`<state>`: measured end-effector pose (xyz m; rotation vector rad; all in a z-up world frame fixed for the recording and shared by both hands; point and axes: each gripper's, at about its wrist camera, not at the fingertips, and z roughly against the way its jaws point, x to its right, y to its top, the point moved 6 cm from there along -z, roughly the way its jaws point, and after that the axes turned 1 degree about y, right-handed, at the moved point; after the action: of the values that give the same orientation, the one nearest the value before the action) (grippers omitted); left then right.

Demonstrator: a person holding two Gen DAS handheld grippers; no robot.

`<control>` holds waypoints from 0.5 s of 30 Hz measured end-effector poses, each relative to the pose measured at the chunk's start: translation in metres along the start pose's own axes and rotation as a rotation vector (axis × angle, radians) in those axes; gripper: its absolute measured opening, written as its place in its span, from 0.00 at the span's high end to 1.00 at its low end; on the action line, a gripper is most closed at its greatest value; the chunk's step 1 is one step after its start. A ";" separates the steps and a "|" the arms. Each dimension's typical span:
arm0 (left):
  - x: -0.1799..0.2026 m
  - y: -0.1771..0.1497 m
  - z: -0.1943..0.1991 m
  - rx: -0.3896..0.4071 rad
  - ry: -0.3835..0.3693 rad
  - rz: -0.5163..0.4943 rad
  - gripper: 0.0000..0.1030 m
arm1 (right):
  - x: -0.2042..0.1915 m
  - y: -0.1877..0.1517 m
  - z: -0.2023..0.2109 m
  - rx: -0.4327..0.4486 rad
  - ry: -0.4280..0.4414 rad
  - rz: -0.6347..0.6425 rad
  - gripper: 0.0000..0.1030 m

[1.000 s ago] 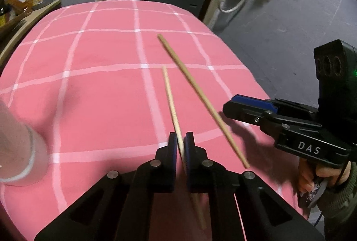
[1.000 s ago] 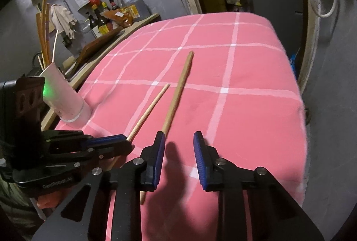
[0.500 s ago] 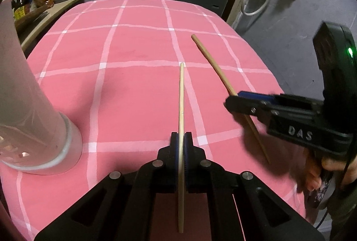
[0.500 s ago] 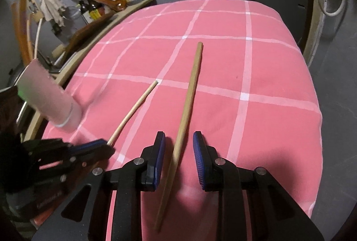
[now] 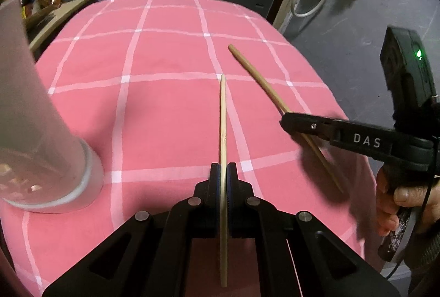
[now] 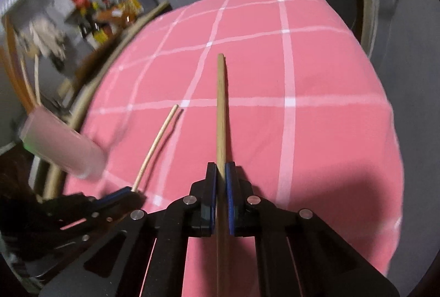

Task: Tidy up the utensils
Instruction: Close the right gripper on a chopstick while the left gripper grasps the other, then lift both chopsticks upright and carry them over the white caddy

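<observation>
Clamping a thin pale wooden chopstick [image 5: 223, 132], the left gripper [image 5: 223, 181] has its jaws pressed together on the stick's lower part, and the tip points forward over the pink checked tablecloth [image 5: 165, 110]. The right gripper [image 6: 220, 178] is closed in the same way on a thicker tan wooden stick [image 6: 220, 110], which also reaches forward above the cloth. Both sticks look light and stiff, and smooth enough to turn between the pads, so I think a hold near the middle gives better control than a hold at the end. They seem not fragile, but the thin one may bend a little.

The left wrist view shows the white translucent plastic utensil holder [image 5: 41, 137] standing just beside the left gripper, and also the person's right hand [image 5: 404, 198] on the handle. The right wrist view shows what the left one does not: more sticks [image 6: 30, 82] rising from the holder's mouth, though this part is blurred. It shows the thin chopstick from the side.
</observation>
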<state>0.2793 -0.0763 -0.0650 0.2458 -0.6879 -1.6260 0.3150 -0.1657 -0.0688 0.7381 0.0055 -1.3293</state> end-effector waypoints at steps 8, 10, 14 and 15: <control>-0.002 -0.002 0.044 0.181 -0.027 -0.013 0.98 | -0.019 -0.026 0.041 0.203 0.201 -0.087 0.95; -0.001 -0.001 0.056 0.236 -0.029 -0.018 0.98 | -0.027 -0.030 0.053 0.275 0.251 -0.094 0.95; -0.001 -0.001 0.066 0.273 -0.026 -0.023 0.97 | -0.036 -0.038 0.054 0.295 0.276 -0.109 0.95; -0.002 -0.002 0.066 0.271 -0.019 -0.022 0.97 | -0.036 -0.041 0.051 0.279 0.257 -0.104 0.95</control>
<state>0.2433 -0.0555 -0.0137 0.4363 -0.9237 -1.5557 0.2490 -0.1613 -0.0346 1.1554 0.0659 -1.3403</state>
